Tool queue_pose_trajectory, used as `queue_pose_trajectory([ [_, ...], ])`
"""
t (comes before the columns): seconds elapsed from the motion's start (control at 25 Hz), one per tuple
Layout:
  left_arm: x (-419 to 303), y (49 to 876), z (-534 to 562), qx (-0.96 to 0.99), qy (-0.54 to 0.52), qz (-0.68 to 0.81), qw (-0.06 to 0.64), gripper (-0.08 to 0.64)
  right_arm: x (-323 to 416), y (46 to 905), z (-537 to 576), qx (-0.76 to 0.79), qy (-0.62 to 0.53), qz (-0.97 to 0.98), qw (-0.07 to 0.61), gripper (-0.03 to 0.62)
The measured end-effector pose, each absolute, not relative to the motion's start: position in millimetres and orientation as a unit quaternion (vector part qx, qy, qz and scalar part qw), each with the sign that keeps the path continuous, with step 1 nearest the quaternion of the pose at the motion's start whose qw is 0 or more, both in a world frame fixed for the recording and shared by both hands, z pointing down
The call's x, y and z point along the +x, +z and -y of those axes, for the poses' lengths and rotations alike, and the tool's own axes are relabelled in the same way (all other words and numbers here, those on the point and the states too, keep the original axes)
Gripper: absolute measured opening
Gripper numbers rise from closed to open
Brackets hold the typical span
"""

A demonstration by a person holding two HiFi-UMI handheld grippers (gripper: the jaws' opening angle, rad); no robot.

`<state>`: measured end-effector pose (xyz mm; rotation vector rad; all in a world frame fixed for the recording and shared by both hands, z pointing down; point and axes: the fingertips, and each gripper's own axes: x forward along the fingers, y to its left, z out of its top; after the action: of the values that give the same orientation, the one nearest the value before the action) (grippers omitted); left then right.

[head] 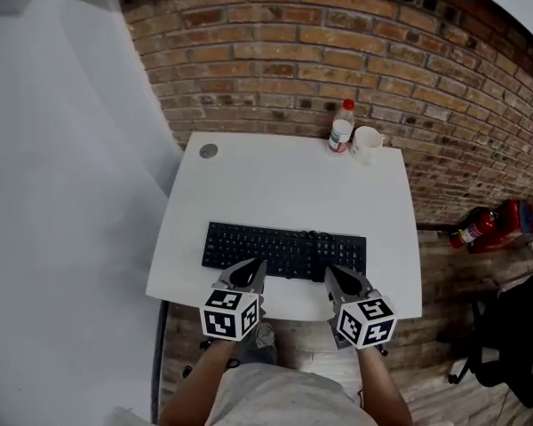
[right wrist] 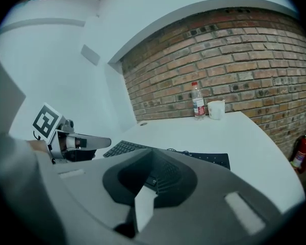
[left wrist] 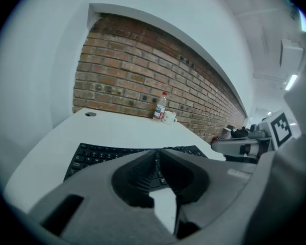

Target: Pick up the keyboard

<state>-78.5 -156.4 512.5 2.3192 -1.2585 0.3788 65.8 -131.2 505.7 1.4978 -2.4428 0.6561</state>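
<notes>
A black keyboard (head: pixel 284 249) lies lengthwise on the white table (head: pixel 275 185), close to its near edge. My left gripper (head: pixel 256 267) hovers just short of the keyboard's near edge, left of its middle, jaws together and holding nothing. My right gripper (head: pixel 330 272) hangs likewise before the right part, also shut and empty. In the left gripper view the closed tips (left wrist: pixel 157 152) point at the keyboard (left wrist: pixel 107 154). From the right gripper (right wrist: pixel 152 151) the keyboard (right wrist: pixel 204 158) stretches ahead, with a cable on top.
A plastic bottle (head: pixel 341 126) and a white cup (head: pixel 366 143) stand at the table's far right by the brick wall. A round grommet (head: pixel 209 150) sits far left. On the floor to the right lie a red fire extinguisher (head: pixel 489 226) and a black chair (head: pixel 515 344).
</notes>
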Motion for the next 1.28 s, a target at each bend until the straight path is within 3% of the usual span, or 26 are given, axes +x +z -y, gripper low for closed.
queue_pose_trajectory([
  [0.32, -129, 534, 201, 0.843, 0.154, 0.45, 0.252, 0.109, 72, 520, 165, 0.551, 0.237, 0.792, 0.115, 0.065],
  [0.8, -187, 585, 243, 0.805, 0.194, 0.482, 0.288, 0.425, 119, 560, 182, 0.603, 0.267, 0.737, 0.147, 0.284],
  [1.28, -186, 611, 250, 0.786, 0.234, 0.485, 0.305, 0.49, 156, 589, 197, 0.598, 0.315, 0.722, 0.148, 0.427],
])
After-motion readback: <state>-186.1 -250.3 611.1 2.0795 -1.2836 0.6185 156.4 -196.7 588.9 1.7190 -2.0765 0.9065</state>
